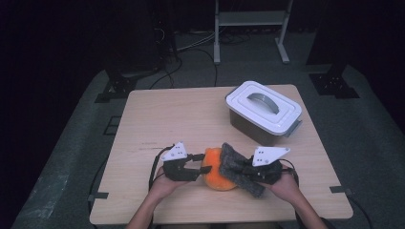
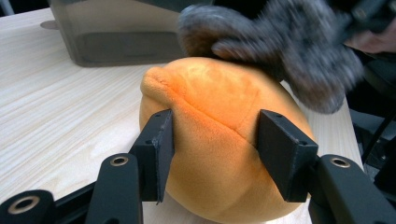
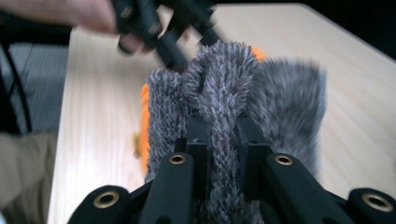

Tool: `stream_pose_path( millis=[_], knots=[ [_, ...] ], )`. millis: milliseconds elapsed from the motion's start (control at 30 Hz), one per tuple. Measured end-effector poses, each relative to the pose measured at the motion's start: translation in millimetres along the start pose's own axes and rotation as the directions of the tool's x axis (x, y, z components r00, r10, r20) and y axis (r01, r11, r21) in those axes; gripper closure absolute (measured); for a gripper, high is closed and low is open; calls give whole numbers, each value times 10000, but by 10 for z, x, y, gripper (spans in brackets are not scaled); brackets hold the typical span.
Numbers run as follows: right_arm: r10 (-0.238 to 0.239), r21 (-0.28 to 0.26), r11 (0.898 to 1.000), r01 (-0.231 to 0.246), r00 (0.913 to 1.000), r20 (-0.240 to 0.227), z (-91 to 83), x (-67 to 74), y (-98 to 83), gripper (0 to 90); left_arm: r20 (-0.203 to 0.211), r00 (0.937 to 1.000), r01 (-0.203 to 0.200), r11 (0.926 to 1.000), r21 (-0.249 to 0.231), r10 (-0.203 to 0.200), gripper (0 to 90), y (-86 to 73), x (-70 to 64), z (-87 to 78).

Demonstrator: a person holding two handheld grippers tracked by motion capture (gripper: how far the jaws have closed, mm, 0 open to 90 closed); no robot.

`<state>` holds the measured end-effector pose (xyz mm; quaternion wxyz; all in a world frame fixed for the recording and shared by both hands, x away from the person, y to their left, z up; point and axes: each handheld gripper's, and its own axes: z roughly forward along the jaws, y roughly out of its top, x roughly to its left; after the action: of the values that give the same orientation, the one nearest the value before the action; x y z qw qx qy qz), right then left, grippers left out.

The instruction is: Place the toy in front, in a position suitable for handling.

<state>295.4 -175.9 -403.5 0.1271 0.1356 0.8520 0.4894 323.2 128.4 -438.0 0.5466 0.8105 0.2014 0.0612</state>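
An orange plush ball point(image 1: 215, 177) rests on the wooden table point(image 1: 181, 119) near its front edge. My left gripper point(image 1: 203, 164) comes in from the left; in the left gripper view its jaws point(image 2: 215, 123) press into both sides of the plush ball point(image 2: 219, 154). A grey fuzzy cloth point(image 1: 234, 162) lies draped over the ball's right top. My right gripper point(image 1: 241, 169) is shut on a bunched fold of that cloth point(image 3: 224, 93), its jaws point(image 3: 224, 135) clamped on the fold. A sliver of the orange ball point(image 3: 144, 116) shows behind the cloth.
A grey storage box with a white handled lid point(image 1: 263, 112) stands closed at the table's back right, and its wall point(image 2: 116, 42) rises just beyond the ball. Bare tabletop spreads to the left and back. A person's hands hold both grippers at the front edge.
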Motion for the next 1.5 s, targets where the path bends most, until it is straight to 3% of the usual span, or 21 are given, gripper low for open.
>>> stream_pose_path(
  millis=[67, 133, 333, 400, 500, 533, 567, 700, 800, 867, 900, 933, 967, 1167, 1267, 1300, 1333, 1367, 1400, 1467, 1500],
  knots=[
    [65, -50, 10000, -64, 9999, 85, -6, -25, 4, 777, 7, 10000, -36, 10000, 23, 36, 460, 0, 2, -3],
    [19, 350, 9994, -25, 9999, 156, 63, -54, -39, 777, 122, 9999, 45, 9999, -95, -44, 434, 19, 0, -17],
    [-39, 505, 9987, 56, 9995, -328, 94, 9, -55, 776, -15, 10000, -21, 9997, -244, 20, 369, 29, -32, -4],
    [-80, 540, 9985, 104, 9990, -434, 57, 5, -50, 777, -85, 9991, -414, 9991, -121, 413, 398, 46, -84, 16],
    [364, -288, 9989, -376, 9986, -384, -24, -63, 5, 777, 161, 9959, -890, 9960, -104, 892, 419, 58, -135, 43],
    [364, -288, 9989, -376, 9986, -384, -24, -63, 5, 777, 161, 9959, -890, 9960, -104, 892, 421, 58, -135, 43],
    [426, -485, 9979, -436, 9988, -223, -22, -97, 45, 777, 197, 9933, -1132, 9934, -167, 1136, 420, 74, -183, 60],
    [391, -92, 9992, -397, 9979, -511, 92, -83, 5, 777, 271, 9912, -1293, 9916, -45, 1293, 422, 72, -199, 71],
    [385, 3, 9993, -386, 9971, -656, 79, -76, 19, 777, 375, 9903, -1336, 9910, -21, 1336, 423, 72, -201, 69],
    [517, -434, 9976, -546, 9965, -658, 27, -102, 62, 777, 568, 9832, -1734, 9848, -45, 1734, 423, 81, -232, 77],
    [517, -434, 9976, -546, 9965, -658, 27, -102, 62, 777, 568, 9832, -1734, 9848, -45, 1734, 424, 81, -232, 77],
    [459, -494, 9976, -485, 9975, -529, 26, -106, 89, 776, 720, 9773, -1993, 9799, -54, 1992, 424, 81, -267, 89],
    [458, -498, 9976, -483, 9977, -505, 33, -103, 95, 776, 708, 9756, -2082, 9781, -24, 2078, 424, 84, -281, 92],
    [420, -236, 9988, -428, 9986, -325, 19, -133, 62, 776, 703, 9751, -2114, 9774, 44, 2105, 425, 87, -273, 81],
    [718, -203, 9972, -726, 9968, -359, 9, -175, 3, 777, 740, 9777, -1972, 9804, 7, 1966, 383, 102, -259, 68],
    [790, -195, 9966, -800, 9958, -451, 29, -170, -19, 777, 584, 9862, -1551, 9879, 15, 1547, 334, 132, -244, 62],
    [829, -164, 9963, -841, 9946, -625, 44, -152, -8, 777, 545, 9907, -1255, 9921, 41, 1251, 285, 137, -233, 70],
    [829, -182, 9962, -854, 9904, -1102, 62, -134, 8, 777, 679, 9910, -1166, 9931, 128, 1155, 276, 127, -227, 81],
    [712, -155, 9971, -740, 9880, -1371, 76, -105, 33, 777, 606, 9894, -1331, 9909, 207, 1317, 283, 108, -237, 92],
    [480, -101, 9987, -495, 9924, -1131, 73, -73, 71, 777, 578, 9874, -1487, 9886, 244, 1471, 351, 94, -243, 93],
    [586, -226, 9979, -615, 9921, -1113, 58, -94, 64, 778, 672, 9853, -1591, 9869, 262, 1570, 364, 89, -247, 88]
  ],
)
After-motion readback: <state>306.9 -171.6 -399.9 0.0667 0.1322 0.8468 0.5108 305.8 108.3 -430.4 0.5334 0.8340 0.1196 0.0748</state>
